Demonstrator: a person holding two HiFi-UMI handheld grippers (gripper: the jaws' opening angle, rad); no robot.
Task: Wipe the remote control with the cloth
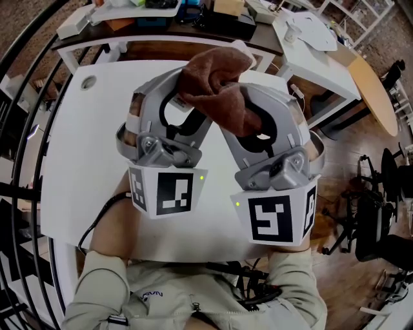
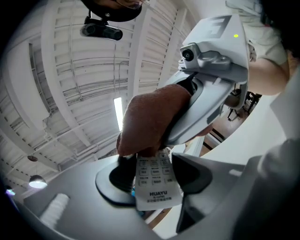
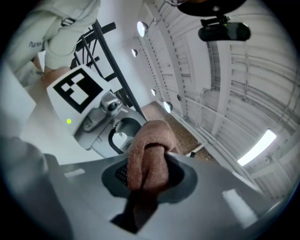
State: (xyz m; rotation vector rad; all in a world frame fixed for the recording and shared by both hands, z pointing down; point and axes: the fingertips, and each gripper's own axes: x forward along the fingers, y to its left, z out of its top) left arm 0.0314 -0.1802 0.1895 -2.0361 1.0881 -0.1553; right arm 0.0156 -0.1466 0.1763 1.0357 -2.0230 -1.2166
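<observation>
Both grippers are raised over the white table (image 1: 77, 148), their tips meeting. My left gripper (image 2: 157, 180) is shut on a white remote control (image 2: 158, 187), whose lower end with printed buttons sits between the pads. My right gripper (image 3: 147, 180) is shut on a brown cloth (image 3: 149, 157). The bunched cloth (image 2: 150, 119) lies over the remote's upper part and hides it. In the head view the cloth (image 1: 216, 90) sits on top of both grippers' tips and covers the remote completely. The right gripper's body (image 2: 215, 51) stands close behind the cloth.
A second white table (image 1: 316, 38) and a round wooden top (image 1: 374, 90) stand at the upper right. A cluttered shelf (image 1: 161, 9) runs along the far edge. Black railings (image 1: 19, 193) border the left, and a black chair (image 1: 387, 219) is at the right.
</observation>
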